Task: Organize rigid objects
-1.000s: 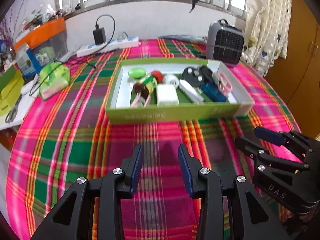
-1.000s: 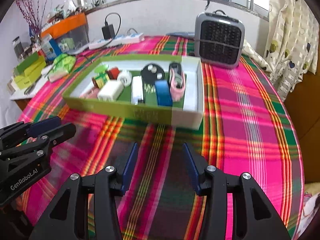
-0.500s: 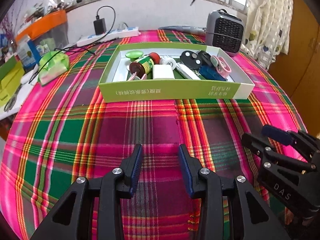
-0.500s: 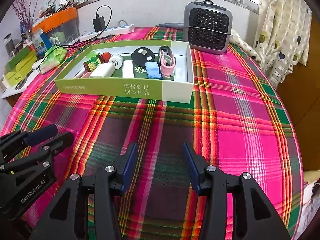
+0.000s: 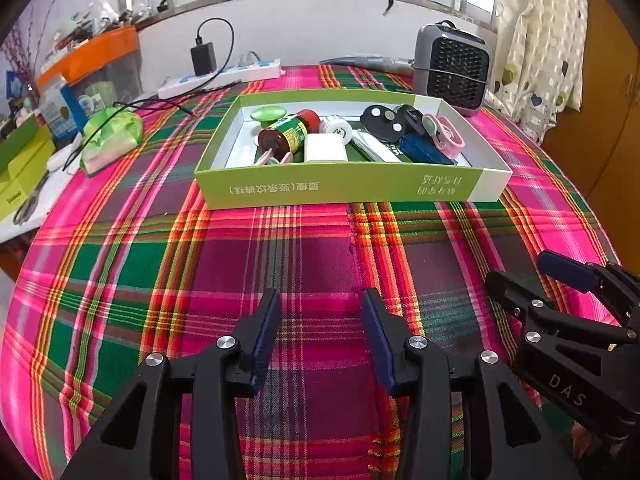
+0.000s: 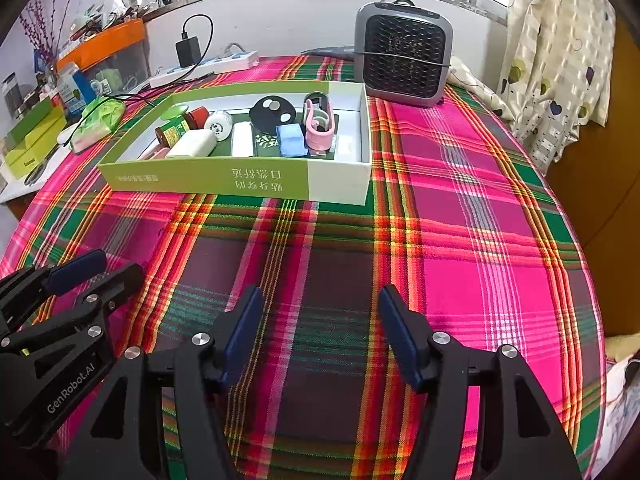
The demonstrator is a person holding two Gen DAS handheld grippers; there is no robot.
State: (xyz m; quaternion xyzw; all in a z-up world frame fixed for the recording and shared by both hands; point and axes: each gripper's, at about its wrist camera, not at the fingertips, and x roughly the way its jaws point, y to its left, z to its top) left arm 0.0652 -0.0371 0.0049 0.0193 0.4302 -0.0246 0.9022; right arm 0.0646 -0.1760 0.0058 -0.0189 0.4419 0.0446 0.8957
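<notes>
A green and white shallow box (image 5: pixel 348 188) (image 6: pixel 240 182) stands mid-table and holds several small objects: a brown bottle with a red cap (image 5: pixel 286 134), a white block (image 5: pixel 325 148), a black disc (image 5: pixel 378 120), a blue piece (image 6: pixel 290 140) and a pink clip (image 6: pixel 318 128). My left gripper (image 5: pixel 320 308) is open and empty, low over the cloth in front of the box. My right gripper (image 6: pixel 320 304) is open and empty beside it; it also shows in the left wrist view (image 5: pixel 532 276).
A plaid cloth (image 5: pixel 120 248) covers the table. A grey fan heater (image 6: pixel 404 58) stands behind the box at the right. A white power strip (image 5: pixel 224 76), a green bag (image 5: pixel 110 136) and cluttered boxes (image 5: pixel 24 160) sit at the left. A curtain (image 6: pixel 560 60) hangs at the right.
Both grippers have pulled back and dropped lower, so the box looks farther and is seen more from the side. Both stay open and empty.
</notes>
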